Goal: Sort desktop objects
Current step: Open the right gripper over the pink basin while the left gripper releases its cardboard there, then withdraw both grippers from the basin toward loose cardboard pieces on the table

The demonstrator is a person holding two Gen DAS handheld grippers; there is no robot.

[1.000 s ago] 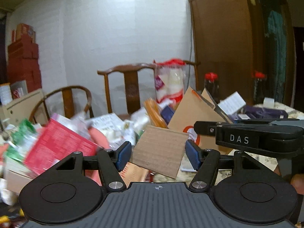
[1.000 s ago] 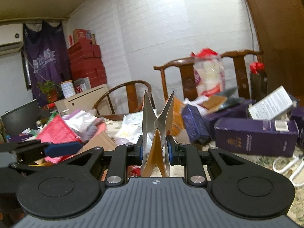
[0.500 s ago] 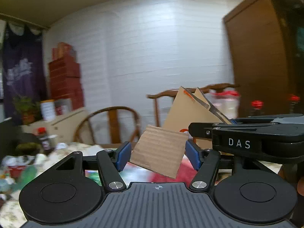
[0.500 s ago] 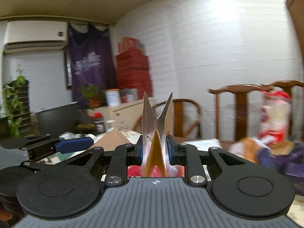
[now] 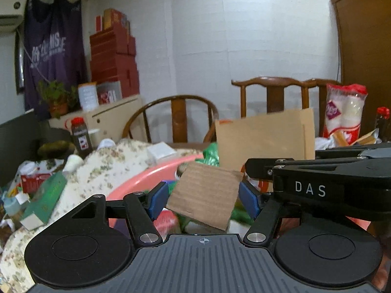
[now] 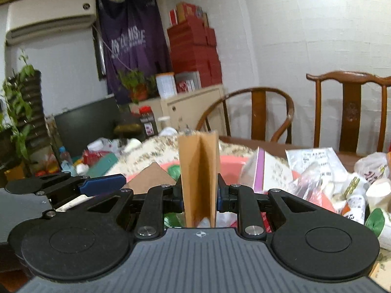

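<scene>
Cluttered dining table (image 5: 80, 171) with a floral cloth, white brick wall behind, and both hand-held grippers have just swung round from the pile of boxes and bags so they now point at the pink basin (image 5: 146, 178).

Nearest on that side, the left gripper (image 5: 202, 199) has the small corrugated cardboard piece (image 5: 205, 197) hanging tilted between its blue pads (image 5: 157, 200). Its jaws have just been opening, and there's now a visible gap on each side of the card, so it's loose between them and not pinched anymore. Looks to me like the drop is happening: the card sits right over the near rim of the basin.

The right gripper (image 6: 199, 195), just beside the left one, is clamped narrow on the folded tan envelope (image 6: 198, 178), which stands upright in the jaws above the basin.

Inside the basin you can see green and red wrappers, so I'd guess it's the collecting bin. Beyond it: wooden chairs (image 5: 180, 119), then red boxes (image 5: 112, 56) against the wall.

Envelope probably goes in next, once that card clears.
</scene>
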